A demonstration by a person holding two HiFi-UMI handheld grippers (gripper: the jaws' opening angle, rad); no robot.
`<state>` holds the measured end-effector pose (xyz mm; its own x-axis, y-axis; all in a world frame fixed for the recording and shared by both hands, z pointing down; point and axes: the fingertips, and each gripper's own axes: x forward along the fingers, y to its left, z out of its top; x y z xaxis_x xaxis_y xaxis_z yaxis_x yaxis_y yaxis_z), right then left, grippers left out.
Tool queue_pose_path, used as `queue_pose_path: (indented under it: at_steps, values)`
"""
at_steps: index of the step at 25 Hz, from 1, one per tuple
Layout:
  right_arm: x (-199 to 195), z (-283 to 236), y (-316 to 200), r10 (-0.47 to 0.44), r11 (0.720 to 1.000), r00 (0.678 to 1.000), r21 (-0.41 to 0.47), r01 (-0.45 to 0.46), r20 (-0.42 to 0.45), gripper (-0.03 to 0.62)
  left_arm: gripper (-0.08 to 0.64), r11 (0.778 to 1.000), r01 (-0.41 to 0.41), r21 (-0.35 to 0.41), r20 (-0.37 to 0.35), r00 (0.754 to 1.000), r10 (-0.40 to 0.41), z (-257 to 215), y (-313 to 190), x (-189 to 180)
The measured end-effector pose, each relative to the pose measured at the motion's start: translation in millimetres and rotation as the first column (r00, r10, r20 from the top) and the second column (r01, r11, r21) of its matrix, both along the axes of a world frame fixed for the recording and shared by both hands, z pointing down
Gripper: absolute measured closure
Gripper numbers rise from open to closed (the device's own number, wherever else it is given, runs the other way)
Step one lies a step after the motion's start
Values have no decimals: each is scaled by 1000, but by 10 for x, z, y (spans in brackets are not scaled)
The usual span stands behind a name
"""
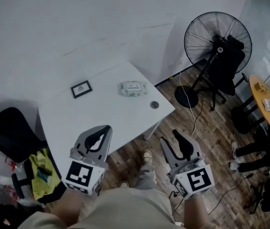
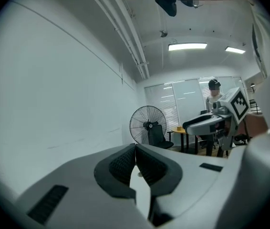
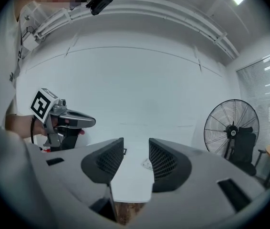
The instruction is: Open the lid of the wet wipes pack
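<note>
The wet wipes pack, white with a green label and its lid down, lies flat on the white table towards the far side. In the right gripper view the pack shows small between the jaws, far ahead. My left gripper hovers over the table's near edge with its tips touching and nothing held; its pads meet at the front. My right gripper hangs beyond the table's near right edge over the floor, its jaws apart and empty. Both grippers are well short of the pack.
A small black-framed card lies left of the pack, and a round cable hole sits near the table's right corner. A standing fan, a black chair and a yellow round table stand at the right. A black bag sits left.
</note>
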<state>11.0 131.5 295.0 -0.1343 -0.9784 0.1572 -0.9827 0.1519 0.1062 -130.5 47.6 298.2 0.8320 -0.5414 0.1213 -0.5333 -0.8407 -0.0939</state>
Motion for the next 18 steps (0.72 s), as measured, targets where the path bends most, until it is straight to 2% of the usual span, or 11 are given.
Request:
queue_pose_path:
  at_steps: [3, 7, 11, 18]
  values:
    - [150, 100, -215, -19, 1000, 1000, -14, 19, 4, 416, 538, 1000, 16, -15, 0, 1000, -16, 110, -148, 150]
    - [364, 211, -626, -87, 995, 996, -45, 86, -17, 417, 538, 996, 65, -59, 28, 998, -63, 266, -458, 375]
    - [666, 294, -1084, -149, 986, 989, -71, 148, -6, 417, 538, 992, 105, -66, 51, 994, -102, 330, -853, 711]
    - [1282, 412, -1989, -269, 957, 963, -109, 270, 24, 417, 538, 966, 240, -101, 90, 969, -231, 325, -1618, 1189]
